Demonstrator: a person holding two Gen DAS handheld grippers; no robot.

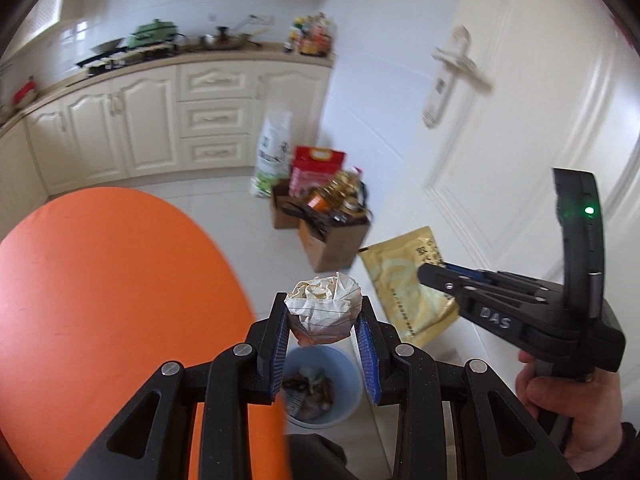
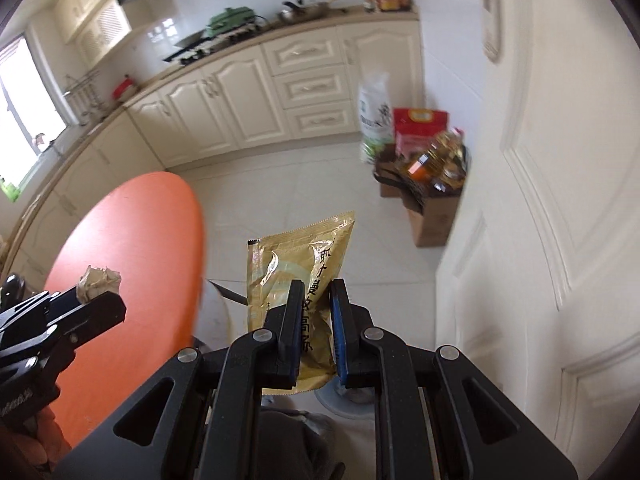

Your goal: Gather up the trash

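Left tool: we see our left tool [image 1: 324, 320] clamped on a crumpled paper ball [image 1: 325, 307], the blue pads [image 1: 367, 360] pressing it from both sides.
Paper ball: we hold it in the air, above the blue trash bin [image 1: 344, 364] that shows between and below the fingers in the left wrist view; in the right wrist view it peeks out of the left tool at the far left, in front of the orange tabletop [image 2: 132, 264].
Right tool: we find our right tool [image 2: 318, 312] closed on a gold foil pouch [image 2: 298, 264], which stands up out of the fingers with black printed characters on its face.
Gold pouch: we carry it off the floor, just right of the paper ball, and near the white door [image 1: 532, 92]; its lower edge hangs past the fingers.
Trash bin: we see it standing on the white tiled floor [image 1: 240, 216] beside the tabletop edge, already holding wrappers and scraps.
Right hand: we see it [image 1: 560, 396] wrapped around the handle of the right tool, where a green light glows.
Background: we notice cream cabinets [image 1: 160, 120], a cardboard box [image 1: 332, 240] with bottles in it, and bags leaning against the wall.
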